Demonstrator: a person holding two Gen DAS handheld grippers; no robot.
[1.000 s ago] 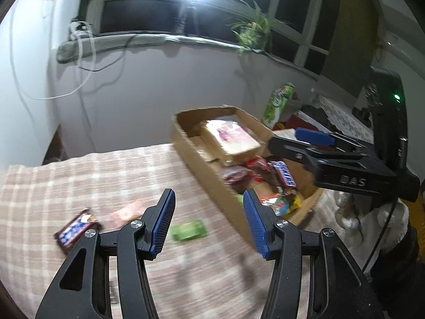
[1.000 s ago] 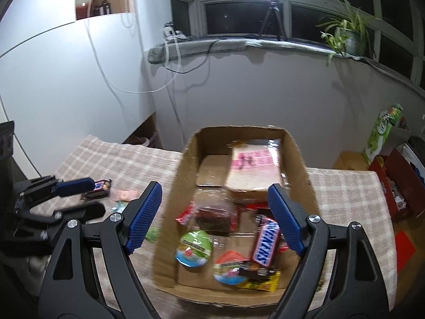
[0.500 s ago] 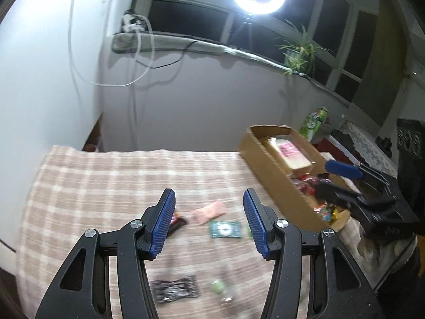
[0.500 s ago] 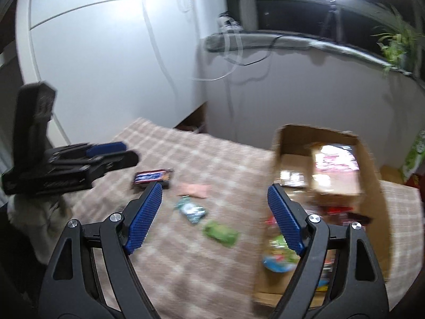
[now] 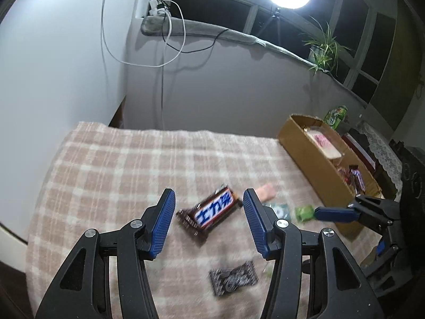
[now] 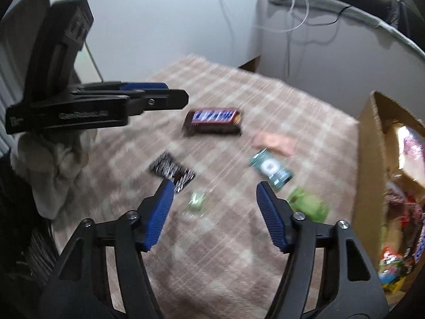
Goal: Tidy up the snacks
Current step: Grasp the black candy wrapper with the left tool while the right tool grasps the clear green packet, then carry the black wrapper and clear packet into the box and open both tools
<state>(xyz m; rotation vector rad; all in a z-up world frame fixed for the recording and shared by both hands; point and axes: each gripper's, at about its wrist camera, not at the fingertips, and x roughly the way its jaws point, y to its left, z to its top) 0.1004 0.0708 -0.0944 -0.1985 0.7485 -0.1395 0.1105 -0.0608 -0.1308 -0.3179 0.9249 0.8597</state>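
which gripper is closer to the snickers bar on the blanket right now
Left. The left gripper hangs open right over the Snickers bar, framing it between its fingers. The right gripper is open farther off, nearer the small green candy.

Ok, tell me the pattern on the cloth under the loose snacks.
The cloth is a beige-and-cream check, clearest in the left wrist view.

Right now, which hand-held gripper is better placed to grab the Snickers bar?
Left. The left hand-held gripper is open with the Snickers bar framed between its fingers. The right hand-held gripper, also open, points at a small green candy, with the bar farther off.
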